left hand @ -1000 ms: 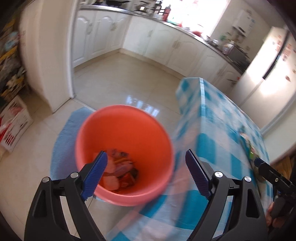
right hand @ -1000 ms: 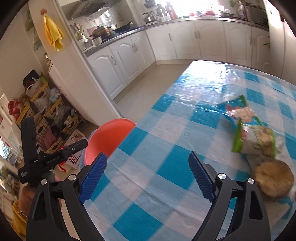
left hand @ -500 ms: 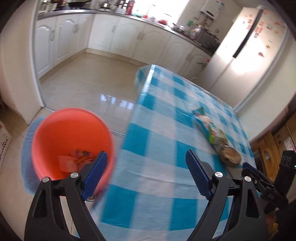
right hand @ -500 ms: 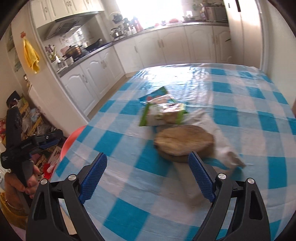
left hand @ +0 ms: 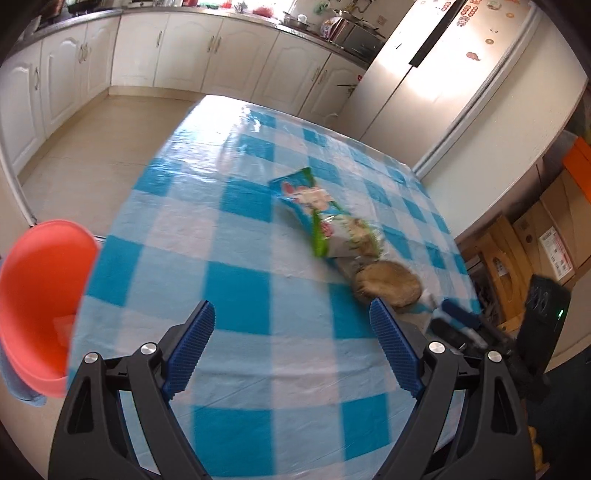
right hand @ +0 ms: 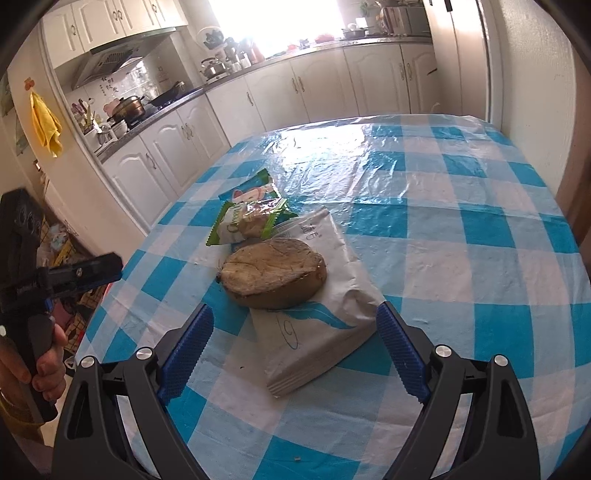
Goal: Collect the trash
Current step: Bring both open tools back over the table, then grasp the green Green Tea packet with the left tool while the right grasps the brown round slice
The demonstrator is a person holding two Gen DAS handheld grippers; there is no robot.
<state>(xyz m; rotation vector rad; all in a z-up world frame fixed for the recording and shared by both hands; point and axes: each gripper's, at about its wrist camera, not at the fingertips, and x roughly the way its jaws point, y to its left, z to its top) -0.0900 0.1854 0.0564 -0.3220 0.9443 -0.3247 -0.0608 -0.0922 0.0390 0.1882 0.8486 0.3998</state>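
Trash on table, just beyond right gripper, jaws wide, empty

Black frames, ribbed blue fingers

Both tongs, left and right, gape wide and empty, angled downward.

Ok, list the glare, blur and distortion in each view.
Left wrist view: motion-smeared tablecloth and orange bin, fridge washed out, fisheye bends the cabinets. Right wrist view: sharper, window blown out, glare on the plastic cover beyond the snack bag.
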